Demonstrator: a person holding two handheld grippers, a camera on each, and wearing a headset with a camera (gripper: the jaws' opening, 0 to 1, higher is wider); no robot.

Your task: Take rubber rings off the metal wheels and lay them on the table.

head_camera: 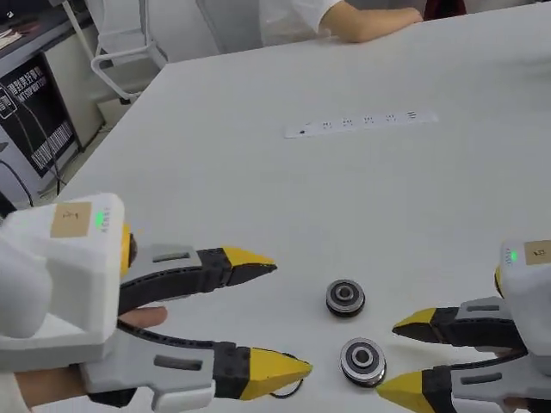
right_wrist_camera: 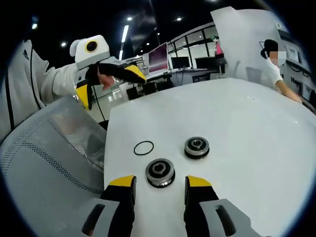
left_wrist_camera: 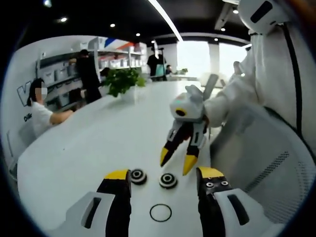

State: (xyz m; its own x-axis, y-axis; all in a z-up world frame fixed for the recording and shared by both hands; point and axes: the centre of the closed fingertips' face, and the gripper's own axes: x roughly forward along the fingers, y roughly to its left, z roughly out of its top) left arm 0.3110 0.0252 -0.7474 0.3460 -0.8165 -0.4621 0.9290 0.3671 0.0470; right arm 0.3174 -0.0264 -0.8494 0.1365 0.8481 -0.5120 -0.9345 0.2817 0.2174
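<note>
- My left tool (head_camera: 293,318) sits at the lower left of the head view. Its jaws are spread wide and hold nothing.
- My right tool (head_camera: 387,354) comes in from the lower right edge. Its jaws are parted too and empty, with the tips towards the lower wheel.
- Two metal wheels lie flat on the white counter (head_camera: 258,172) between the tools. The upper wheel (head_camera: 345,298) is just below centre. The lower wheel (head_camera: 362,360) is just beside my right tool's tips.
- One rubber ring (left_wrist_camera: 160,213) lies loose and flat on the counter. It is at the bottom centre of the left gripper view, between my left tool's jaws and apart from both wheels.
- Both wheels show a dark outer band, and I cannot tell whether that is a ring seated on them.
- A white power strip (head_camera: 362,123) lies in the upper middle of the head view, well apart from the wheels.
</note>
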